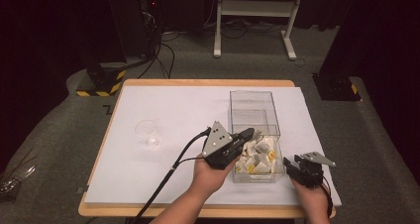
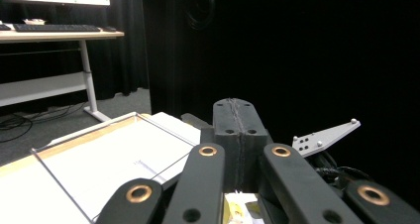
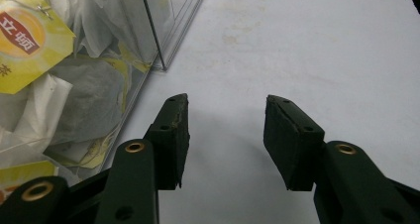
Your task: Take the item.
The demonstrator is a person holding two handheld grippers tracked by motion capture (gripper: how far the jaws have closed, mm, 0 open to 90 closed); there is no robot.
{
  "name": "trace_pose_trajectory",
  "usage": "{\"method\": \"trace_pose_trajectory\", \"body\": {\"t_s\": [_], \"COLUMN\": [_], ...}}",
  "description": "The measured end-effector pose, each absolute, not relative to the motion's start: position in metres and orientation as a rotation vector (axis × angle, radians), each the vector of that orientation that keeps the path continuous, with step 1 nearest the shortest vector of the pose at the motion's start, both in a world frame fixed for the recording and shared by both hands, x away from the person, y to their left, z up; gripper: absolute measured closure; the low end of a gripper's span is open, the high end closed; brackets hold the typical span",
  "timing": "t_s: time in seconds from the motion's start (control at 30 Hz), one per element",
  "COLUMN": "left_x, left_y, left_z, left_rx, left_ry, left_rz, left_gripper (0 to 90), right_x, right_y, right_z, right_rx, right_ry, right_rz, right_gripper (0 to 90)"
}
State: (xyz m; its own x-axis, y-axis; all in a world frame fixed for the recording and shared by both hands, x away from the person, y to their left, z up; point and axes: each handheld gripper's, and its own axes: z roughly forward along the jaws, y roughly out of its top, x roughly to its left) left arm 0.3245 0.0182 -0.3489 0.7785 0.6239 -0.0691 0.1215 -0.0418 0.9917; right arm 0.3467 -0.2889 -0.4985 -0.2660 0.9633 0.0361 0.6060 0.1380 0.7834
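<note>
The left gripper (image 1: 249,133) reaches over the near left rim of the clear box (image 1: 253,105), its jaws pressed together with nothing visibly between them; the tea bags (image 1: 257,157) lie just below it, in the box's near half. The right gripper (image 1: 288,163) rests wide open and empty on the table (image 1: 163,105), just right of the box.

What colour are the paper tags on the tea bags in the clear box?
Yellow, with a red logo on one tag; the right gripper view shows it best.

You see a clear plastic cup (image 1: 147,131) left of centre, and a white desk frame (image 1: 257,17) along the top edge.
</note>
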Motion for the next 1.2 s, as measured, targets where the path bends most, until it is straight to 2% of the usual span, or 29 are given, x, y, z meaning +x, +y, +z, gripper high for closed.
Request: {"method": "trace_pose_trajectory", "body": {"t_s": [0.17, 0.53, 0.83, 1.03, 1.2], "left_x": [0.325, 0.323, 0.326, 0.325, 0.325], "left_y": [0.017, 0.035, 0.043, 0.043, 0.041], "left_z": [-0.357, -0.423, -0.442, -0.444, -0.445], "left_rx": [1.605, 1.702, 1.730, 1.743, 1.753], "left_ry": [0.626, 0.763, 0.826, 0.833, 0.832], "left_rz": [0.437, 0.352, 0.355, 0.371, 0.415], "left_gripper": [89.9, 89.6, 89.0, 85.2, 76.2], "right_x": [0.347, 0.347, 0.347, 0.347, 0.347], "right_y": [-0.289, -0.288, -0.287, -0.287, -0.288], "right_z": [-0.499, -0.499, -0.499, -0.499, -0.499], "right_rx": [1.498, 1.490, 1.495, 1.497, 1.493], "right_ry": [1.937, 1.940, 1.939, 1.941, 1.941], "right_rz": [0.970, 0.963, 0.959, 0.960, 0.962], "right_gripper": [52.9, 52.9, 52.9, 52.8, 52.9]}}
